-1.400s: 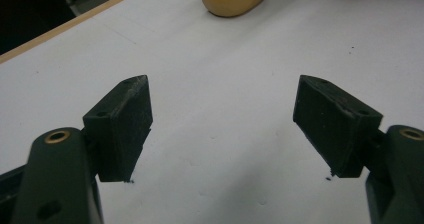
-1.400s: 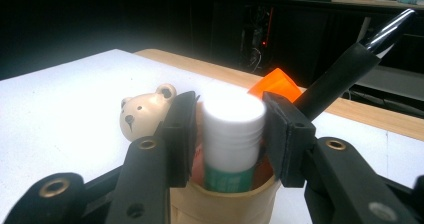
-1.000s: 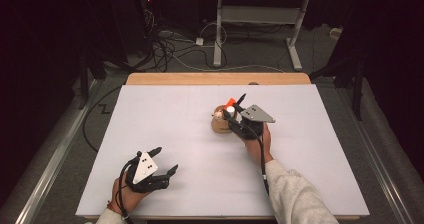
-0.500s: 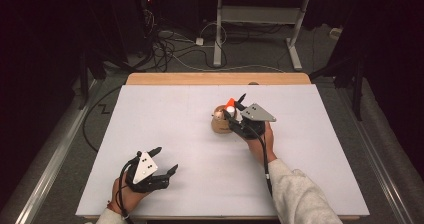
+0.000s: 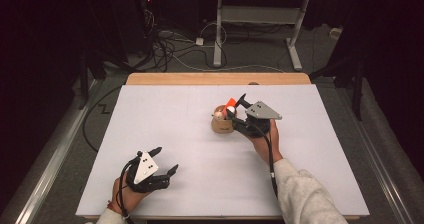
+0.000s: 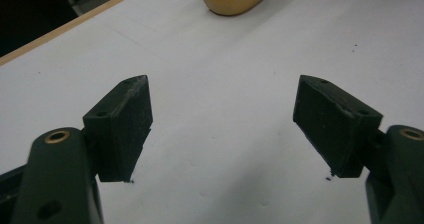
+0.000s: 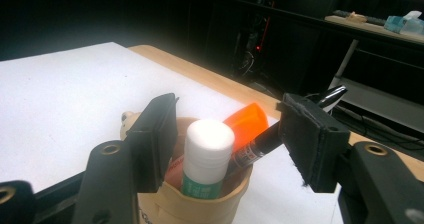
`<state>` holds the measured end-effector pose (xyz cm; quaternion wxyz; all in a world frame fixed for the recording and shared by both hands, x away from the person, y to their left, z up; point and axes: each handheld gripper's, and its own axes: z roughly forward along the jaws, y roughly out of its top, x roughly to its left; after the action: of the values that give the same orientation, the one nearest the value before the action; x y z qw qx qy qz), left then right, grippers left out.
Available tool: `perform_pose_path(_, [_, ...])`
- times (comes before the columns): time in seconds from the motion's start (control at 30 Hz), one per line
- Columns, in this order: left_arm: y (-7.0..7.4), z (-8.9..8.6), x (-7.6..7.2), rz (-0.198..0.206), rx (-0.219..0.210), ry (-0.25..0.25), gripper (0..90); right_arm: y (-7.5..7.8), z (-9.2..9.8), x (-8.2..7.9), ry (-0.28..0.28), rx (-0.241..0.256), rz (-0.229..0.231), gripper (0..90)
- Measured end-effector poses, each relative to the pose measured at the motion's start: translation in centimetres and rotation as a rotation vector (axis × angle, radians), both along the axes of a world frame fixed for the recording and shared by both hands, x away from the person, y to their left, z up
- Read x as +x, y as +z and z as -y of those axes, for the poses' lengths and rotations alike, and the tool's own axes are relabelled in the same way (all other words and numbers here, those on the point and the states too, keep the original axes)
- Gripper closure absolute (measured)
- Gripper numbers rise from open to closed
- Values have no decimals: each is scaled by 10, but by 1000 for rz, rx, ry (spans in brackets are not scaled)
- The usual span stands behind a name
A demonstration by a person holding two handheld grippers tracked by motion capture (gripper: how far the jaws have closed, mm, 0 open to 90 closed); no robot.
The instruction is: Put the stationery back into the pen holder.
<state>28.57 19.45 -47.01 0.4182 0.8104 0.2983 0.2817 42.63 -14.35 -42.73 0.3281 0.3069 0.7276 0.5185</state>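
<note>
Jaws of my right gripper (image 7: 227, 139) stand wide apart astride the glue stick (image 7: 207, 159) in the tan cup (image 5: 221, 124) mid-table, gripping nothing. My left gripper (image 5: 159, 165) rests open and empty near the table's front edge, well apart from the cup.

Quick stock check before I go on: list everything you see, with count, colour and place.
Holder cup: one, tan, middle of the table, right of centre.
Glue stick: one, white cap with green label, upright in the cup.
Marker: one, black, leaning out of the cup.
Orange item: one, in the cup behind the glue stick; kind unclear.
Table: one, white top with wooden far edge.
Cables: several, dark and white, on the floor beyond the table.
Left tool: black, open, near corner of the table.
Right tool: black, open, jaws either side of the cup's contents.
</note>
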Motion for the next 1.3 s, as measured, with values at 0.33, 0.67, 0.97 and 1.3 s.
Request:
perform_pose_path(0.33, [-1,1,0,-15,-1,0,230,8,3,-5,8,-35,9,339])
perform_pose_path(0.67, [0,0,0,1,6,2,230,14,7,-13,25,-42,21,298])
perform_pose_path(0.97, [0,0,0,3,10,6,230,17,14,-21,39,-50,13,253])
perform_pose_path(1.3, [0,0,0,8,13,8,230,18,21,-32,63,-75,20,217])
